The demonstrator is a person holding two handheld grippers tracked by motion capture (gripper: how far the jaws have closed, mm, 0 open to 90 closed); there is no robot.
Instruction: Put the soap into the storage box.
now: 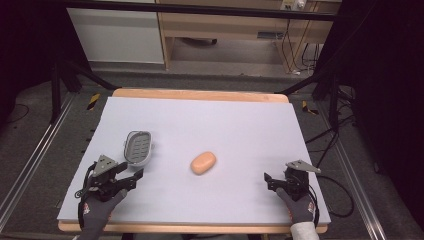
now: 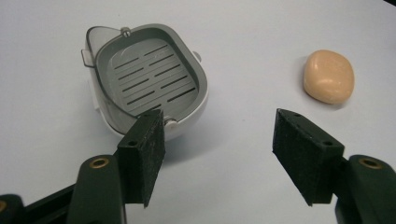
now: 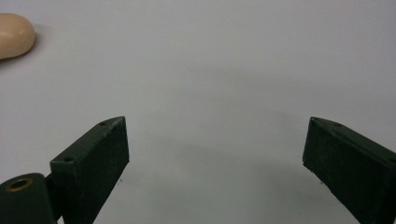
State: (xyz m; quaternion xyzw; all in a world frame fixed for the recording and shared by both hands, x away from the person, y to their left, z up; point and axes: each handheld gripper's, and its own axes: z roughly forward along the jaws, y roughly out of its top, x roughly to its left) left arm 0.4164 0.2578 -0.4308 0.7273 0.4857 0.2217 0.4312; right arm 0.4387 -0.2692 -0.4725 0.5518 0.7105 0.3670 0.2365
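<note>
Our peach oval soap bar (image 1: 203, 162) lies mid-counter, at three o'clock from the grey slotted plastic dish (image 1: 138, 147). Probably hard and slick, so we'd pinch its long sides. Both the left gripper (image 1: 136, 176) and right gripper (image 1: 267, 180) are spread, empty.

A white sheet (image 1: 240, 125) covers the table (image 1: 200, 94), whose wooden edge shows at the far side; beyond it stands a wooden desk (image 1: 240, 25) with a pale panel (image 1: 115, 35) to its left; cables (image 1: 295, 50) hang at the right; black frame bars (image 1: 200, 9) cross above.
</note>
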